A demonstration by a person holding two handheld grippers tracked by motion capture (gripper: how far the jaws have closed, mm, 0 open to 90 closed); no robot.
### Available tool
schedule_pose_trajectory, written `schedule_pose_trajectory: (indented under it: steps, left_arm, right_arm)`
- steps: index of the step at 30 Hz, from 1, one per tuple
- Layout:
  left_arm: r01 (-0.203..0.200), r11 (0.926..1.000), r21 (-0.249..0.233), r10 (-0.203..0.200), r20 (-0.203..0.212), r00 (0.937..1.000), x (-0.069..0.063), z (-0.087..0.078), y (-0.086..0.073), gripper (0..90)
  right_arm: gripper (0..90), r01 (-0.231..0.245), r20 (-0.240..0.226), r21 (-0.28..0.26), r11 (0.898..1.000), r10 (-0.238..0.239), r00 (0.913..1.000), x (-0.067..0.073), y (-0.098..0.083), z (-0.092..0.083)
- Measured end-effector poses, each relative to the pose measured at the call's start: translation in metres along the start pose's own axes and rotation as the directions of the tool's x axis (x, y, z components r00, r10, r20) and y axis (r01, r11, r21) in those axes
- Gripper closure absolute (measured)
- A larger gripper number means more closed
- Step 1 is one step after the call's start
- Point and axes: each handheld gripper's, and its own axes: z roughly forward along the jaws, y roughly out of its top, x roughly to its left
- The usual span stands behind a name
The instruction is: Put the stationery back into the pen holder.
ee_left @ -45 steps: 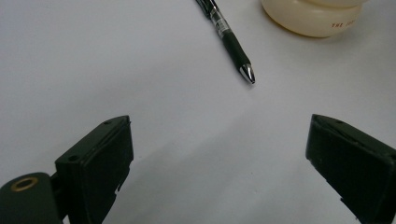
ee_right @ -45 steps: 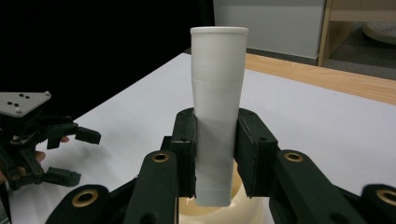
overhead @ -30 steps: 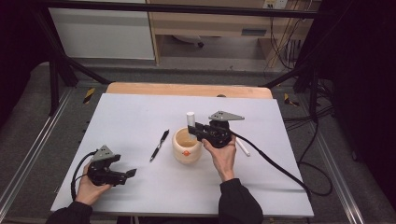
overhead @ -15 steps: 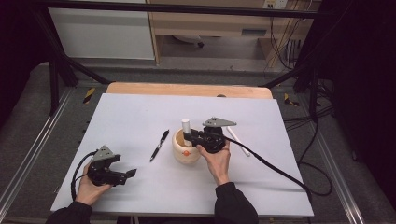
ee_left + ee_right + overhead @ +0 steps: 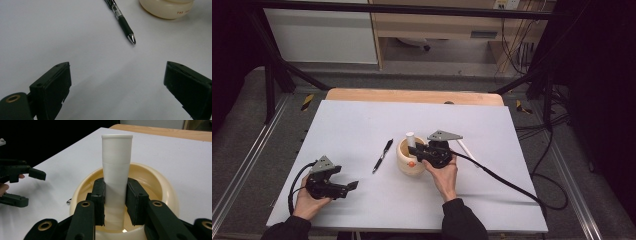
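Right gripper [image 5: 115,202] is clamping a white tube [image 5: 116,167] upright inside the cream bowl [image 5: 404,159]; left gripper [image 5: 117,85], jaws gaping wide, is resting well left of the bowl, pen [image 5: 382,155] lying between.

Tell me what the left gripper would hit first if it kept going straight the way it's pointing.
Probably the black pen: its silver tip lies ahead between the open jaws of the left gripper. The cream bowl sits farther on, to the right. Depth is hard to judge.
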Motion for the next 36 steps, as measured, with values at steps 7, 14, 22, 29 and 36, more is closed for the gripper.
schedule_pose_trajectory:
  steps: [7,14,22,29,36]
  left_arm:
    - [0.000,1.0000,0.000,0.000,0.001,1.0000,0.000,0.000,0.000,7.6]
    - [-0.001,1.0000,0.000,0.001,-0.001,1.0000,0.000,0.000,0.000,7.6]
    - [0.003,1.0000,0.004,-0.003,-0.001,1.0000,-0.001,0.000,0.000,7.5]
    - [0.003,1.0000,0.008,-0.003,0.003,1.0000,-0.001,0.000,0.000,7.2]
    - [-0.008,0.9998,0.016,0.008,0.005,1.0000,-0.003,0.001,0.001,6.6]
  right_arm:
    - [64.9,0.023,0.004,-0.006,1.000,-0.023,0.9997,0.001,0.000,-0.002]
    - [47.4,0.054,0.020,-0.035,0.998,-0.053,0.9984,0.002,0.012,-0.019]
    - [12.0,0.060,0.003,-0.018,0.998,-0.060,0.9982,-0.002,0.027,-0.042]
    - [4.6,0.059,-0.001,0.045,0.997,-0.059,0.9983,-0.010,0.022,-0.054]
    - [2.2,0.030,-0.006,0.072,0.997,-0.029,0.9996,-0.024,0.010,-0.068]
